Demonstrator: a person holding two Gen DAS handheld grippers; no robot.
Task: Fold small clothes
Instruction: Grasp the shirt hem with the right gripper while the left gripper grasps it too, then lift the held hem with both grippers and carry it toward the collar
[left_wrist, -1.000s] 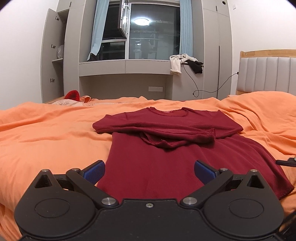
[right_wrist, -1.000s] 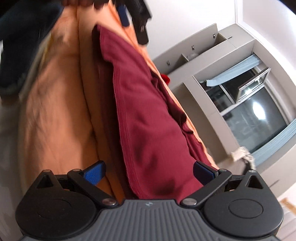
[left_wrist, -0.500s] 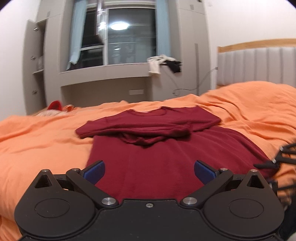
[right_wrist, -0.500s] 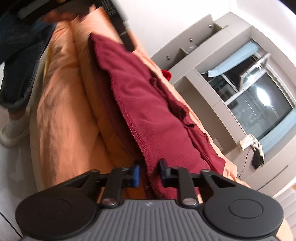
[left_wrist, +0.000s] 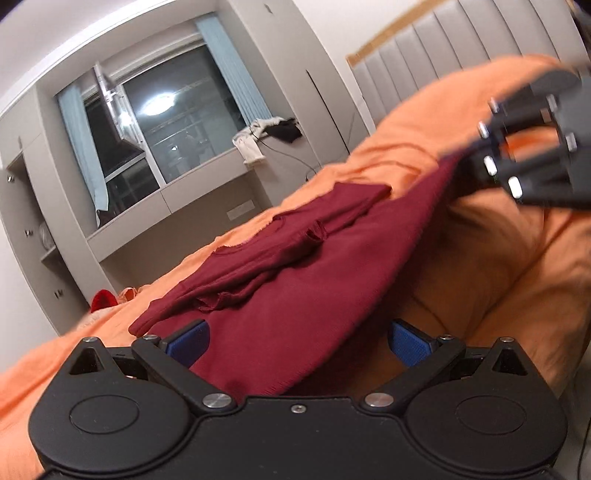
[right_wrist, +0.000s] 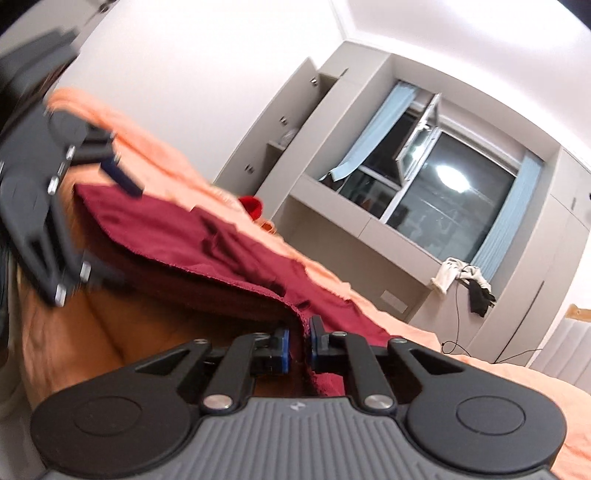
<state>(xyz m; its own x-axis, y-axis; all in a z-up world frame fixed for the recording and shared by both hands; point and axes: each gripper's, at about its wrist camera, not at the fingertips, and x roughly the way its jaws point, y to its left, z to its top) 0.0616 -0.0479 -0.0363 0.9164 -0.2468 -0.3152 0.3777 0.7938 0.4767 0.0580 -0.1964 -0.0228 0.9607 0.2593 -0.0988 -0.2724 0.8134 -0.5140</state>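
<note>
A dark red shirt (left_wrist: 295, 280) lies on the orange bedcover (left_wrist: 498, 258), its sleeves folded across the chest. My right gripper (right_wrist: 298, 341) pinches one hem corner of the shirt (right_wrist: 177, 236) between its blue pads, its jaws still closing, and holds that corner up off the bed. In the left wrist view the right gripper (left_wrist: 471, 168) appears at the upper right with the hem stretched up to it. My left gripper (left_wrist: 299, 341) is open, rolled to one side, with the other hem corner lying between its wide jaws. The pads do not touch the cloth.
A grey padded headboard (left_wrist: 461, 48) stands at the right. Behind the bed are a window, grey cupboards and a ledge with clothes (left_wrist: 258, 136) and a cable. A small red item (left_wrist: 103, 299) lies at the far edge of the bed.
My right gripper went from wide open to shut on the hem corner and rose with it. The left gripper rolled and moved in over the other hem corner, staying open.
</note>
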